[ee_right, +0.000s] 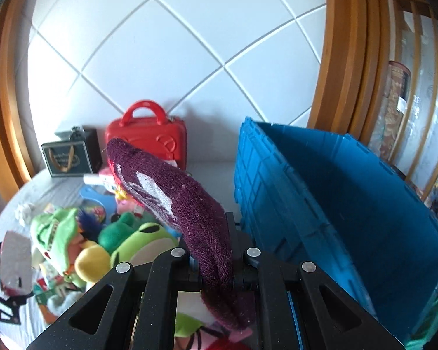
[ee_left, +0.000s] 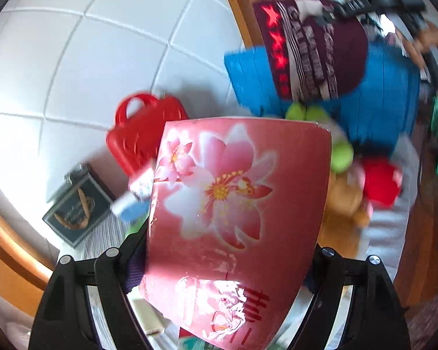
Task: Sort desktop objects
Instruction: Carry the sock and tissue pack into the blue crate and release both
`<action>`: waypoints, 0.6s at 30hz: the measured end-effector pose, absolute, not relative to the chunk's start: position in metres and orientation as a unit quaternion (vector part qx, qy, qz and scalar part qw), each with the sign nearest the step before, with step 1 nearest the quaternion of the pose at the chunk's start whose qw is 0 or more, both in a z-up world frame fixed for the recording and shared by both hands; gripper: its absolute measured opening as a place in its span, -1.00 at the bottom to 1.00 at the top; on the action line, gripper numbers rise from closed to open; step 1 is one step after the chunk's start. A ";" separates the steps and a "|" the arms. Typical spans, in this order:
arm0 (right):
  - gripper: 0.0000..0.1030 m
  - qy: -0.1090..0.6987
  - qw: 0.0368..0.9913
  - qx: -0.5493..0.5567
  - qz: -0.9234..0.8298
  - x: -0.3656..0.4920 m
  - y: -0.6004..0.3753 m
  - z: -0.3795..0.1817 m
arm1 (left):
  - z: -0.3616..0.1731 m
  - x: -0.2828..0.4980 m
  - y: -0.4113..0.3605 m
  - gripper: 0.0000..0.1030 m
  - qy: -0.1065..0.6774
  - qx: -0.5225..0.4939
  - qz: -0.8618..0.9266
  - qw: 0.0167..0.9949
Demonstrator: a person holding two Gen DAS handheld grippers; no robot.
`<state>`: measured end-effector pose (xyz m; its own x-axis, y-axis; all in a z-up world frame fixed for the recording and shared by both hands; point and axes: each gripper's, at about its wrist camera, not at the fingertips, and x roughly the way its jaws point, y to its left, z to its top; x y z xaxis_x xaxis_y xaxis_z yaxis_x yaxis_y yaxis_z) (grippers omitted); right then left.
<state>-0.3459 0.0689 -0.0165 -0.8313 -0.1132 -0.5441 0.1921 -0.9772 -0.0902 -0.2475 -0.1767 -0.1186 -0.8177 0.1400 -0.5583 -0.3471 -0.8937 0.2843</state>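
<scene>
My left gripper (ee_left: 227, 250) is shut on a pink pack printed with flowers (ee_left: 233, 198), which fills the gap between its black fingers and is held up off the table. From the right wrist view, this pack (ee_right: 14, 259) shows at the far left edge. My right gripper (ee_right: 216, 262) is shut on a maroon knitted piece (ee_right: 189, 204) that sticks up and forward from the jaws. In the left wrist view the same knit (ee_left: 321, 52), with red stars, hangs over the open blue crate (ee_left: 388, 110). That blue crate (ee_right: 335, 198) stands just right of my right gripper.
A heap of plush toys (ee_right: 125, 233) lies on the grey cloth, left of the crate. A red carry case (ee_right: 149, 140) and a dark gift bag (ee_right: 70, 154) stand against the white quilted wall. Wooden frames close both sides.
</scene>
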 end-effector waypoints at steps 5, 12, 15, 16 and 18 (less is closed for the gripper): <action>-0.80 0.047 0.077 0.227 -0.970 -0.315 0.108 0.035 | -0.039 -0.264 -0.108 0.58 0.160 -0.213 0.950 0.164; -0.80 0.025 0.024 0.157 -0.987 -0.298 0.209 0.103 | 0.037 -0.294 0.016 0.58 0.134 -0.158 0.957 0.205; -0.80 0.030 0.013 0.161 -0.986 -0.311 0.253 0.113 | 0.055 -0.326 0.071 0.58 0.117 -0.162 0.957 0.211; -0.80 0.032 0.009 0.166 -0.986 -0.318 0.269 0.113 | 0.058 -0.336 0.092 0.58 0.120 -0.166 0.956 0.210; -0.80 0.027 0.008 0.178 -0.984 -0.336 0.297 0.111 | 0.061 -0.353 0.125 0.58 0.125 -0.172 0.956 0.201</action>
